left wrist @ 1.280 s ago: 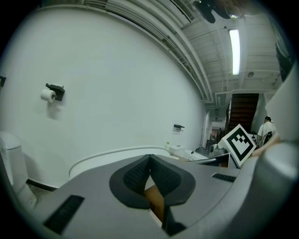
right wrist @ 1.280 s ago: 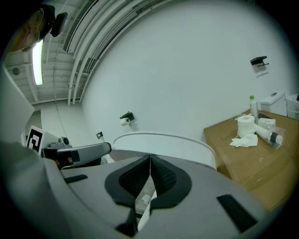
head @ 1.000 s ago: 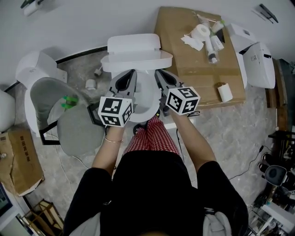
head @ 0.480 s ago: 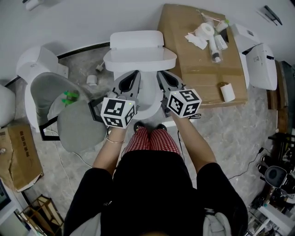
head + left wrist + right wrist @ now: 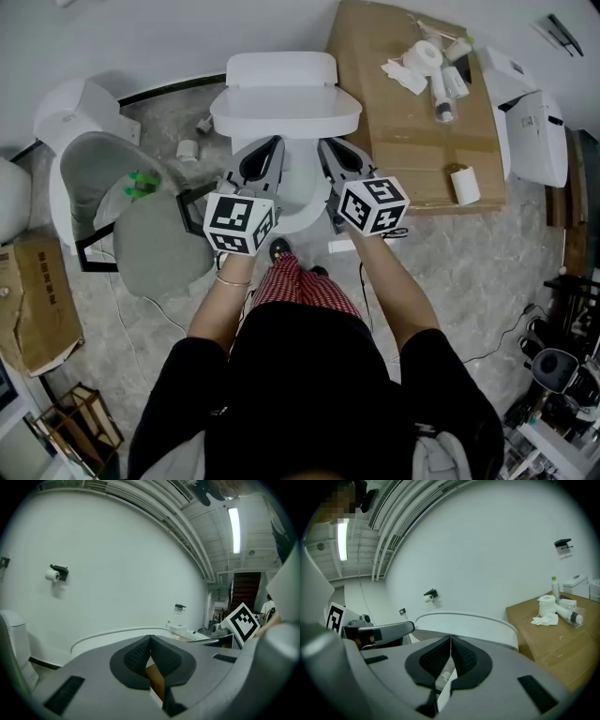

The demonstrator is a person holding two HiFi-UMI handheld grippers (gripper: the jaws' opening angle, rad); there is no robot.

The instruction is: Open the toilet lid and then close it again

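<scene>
The white toilet stands in the middle of the head view, its lid [image 5: 286, 109] raised upright in front of the tank [image 5: 281, 67]. The bowl [image 5: 302, 192] lies open below. My left gripper [image 5: 274, 141] and right gripper [image 5: 322, 143] hover side by side over the bowl, tips pointing at the lid and just short of it. Both are shut with nothing between the jaws. In the left gripper view the tips of the left gripper [image 5: 150, 637] meet below the lid's curved top edge [image 5: 117, 633]. The right gripper [image 5: 450, 636] shows the same, with the lid's edge [image 5: 468, 617] behind.
A second toilet with a grey lid [image 5: 155, 239] stands at the left. A big cardboard box [image 5: 412, 141] with a paper roll [image 5: 429, 53] and bottles sits at the right, a white unit [image 5: 532, 117] beyond it. The person's legs are just before the bowl.
Both grippers stay shut near the raised lid, having edged slightly toward it. The person's foot has shifted back and the view has tilted a little.
</scene>
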